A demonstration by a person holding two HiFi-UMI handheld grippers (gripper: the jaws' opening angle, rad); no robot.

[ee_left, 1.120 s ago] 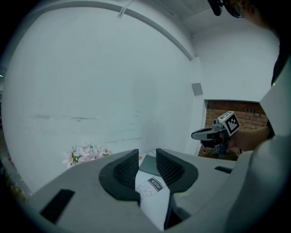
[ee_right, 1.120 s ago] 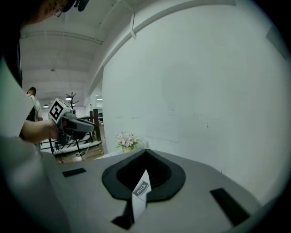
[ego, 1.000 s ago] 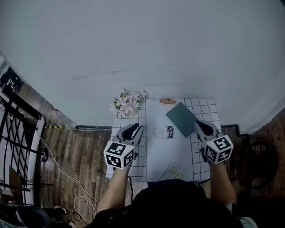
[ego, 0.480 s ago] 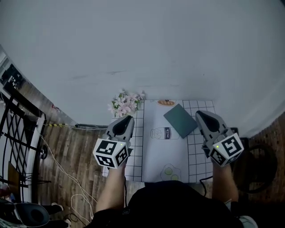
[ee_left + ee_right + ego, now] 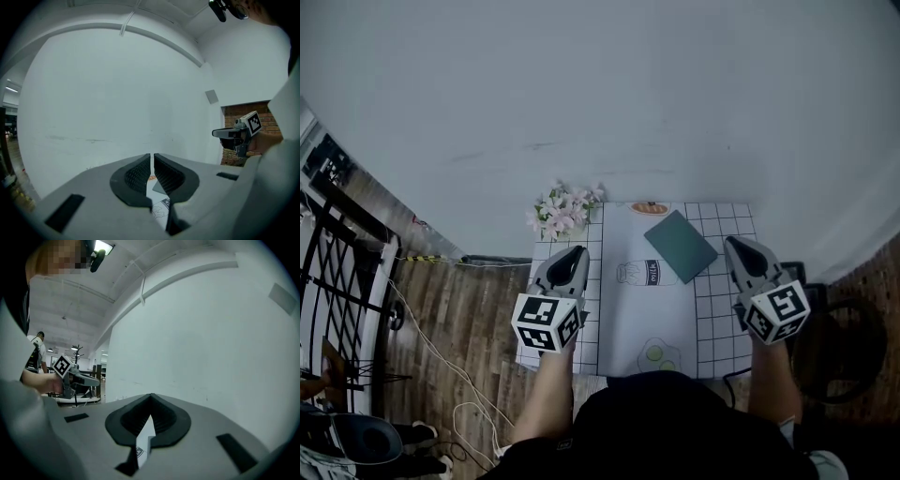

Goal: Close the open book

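Observation:
A dark green book (image 5: 680, 246) lies closed and flat on the white gridded tablecloth (image 5: 614, 314), towards the back right. My left gripper (image 5: 573, 257) hovers over the cloth's left edge, well left of the book. Its jaws have just been closing, with nothing between them; only a thin slit shows in the left gripper view (image 5: 152, 157), and a corner of the book (image 5: 158, 186) shows through it. My right gripper (image 5: 737, 247) hangs just right of the book, apart from it. Its jaws are shut and empty (image 5: 150, 397).
A bunch of pink and white flowers (image 5: 563, 211) stands at the table's back left corner. Milk carton (image 5: 652, 273) and fried egg (image 5: 659, 354) pictures are printed on the cloth. A black metal rack (image 5: 337, 281) and cables lie on the wooden floor to the left.
The left gripper's jaws have gone from open to nearly together. Both grippers have lifted, and the right one has drawn away from the book's right corner.

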